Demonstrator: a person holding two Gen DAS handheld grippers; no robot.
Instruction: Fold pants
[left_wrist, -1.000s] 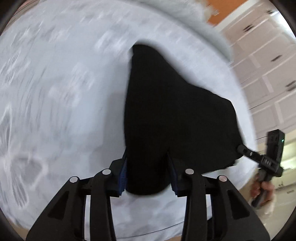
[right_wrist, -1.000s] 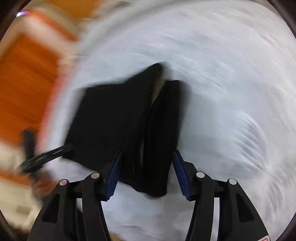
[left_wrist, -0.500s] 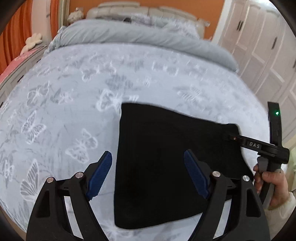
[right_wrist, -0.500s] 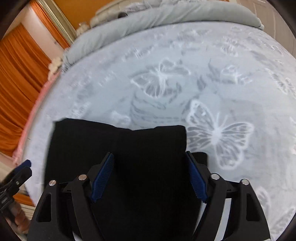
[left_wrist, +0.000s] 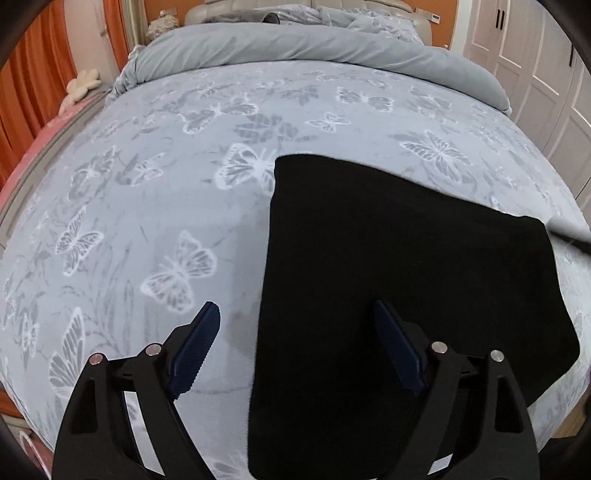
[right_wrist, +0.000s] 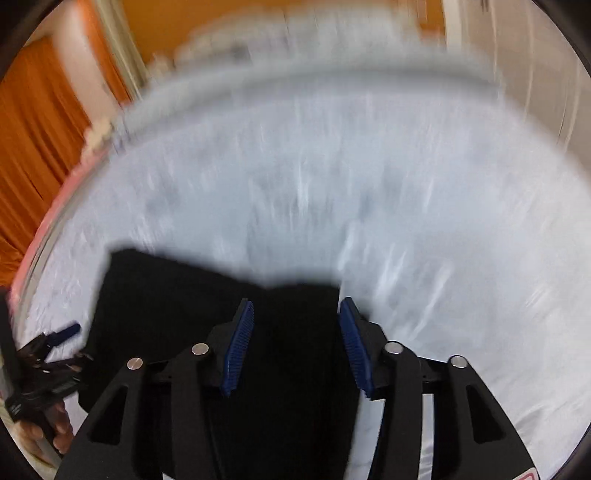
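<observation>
The black pants lie folded flat in a rectangle on the bed, near its front right edge. My left gripper is open and empty, hovering above the left edge of the folded pants. In the blurred right wrist view the pants lie below my right gripper, which is open with nothing between its blue pads. The left gripper shows at the far left of that view, in the person's hand.
The bed has a pale grey butterfly-print cover and a rolled grey duvet at the head. Orange curtains hang on the left, white wardrobe doors stand on the right.
Both grippers let go of the pants, which now lie flat in a fold. Both have pulled back and up. The right gripper's jaws are narrower than half a second ago and it is still moving.
</observation>
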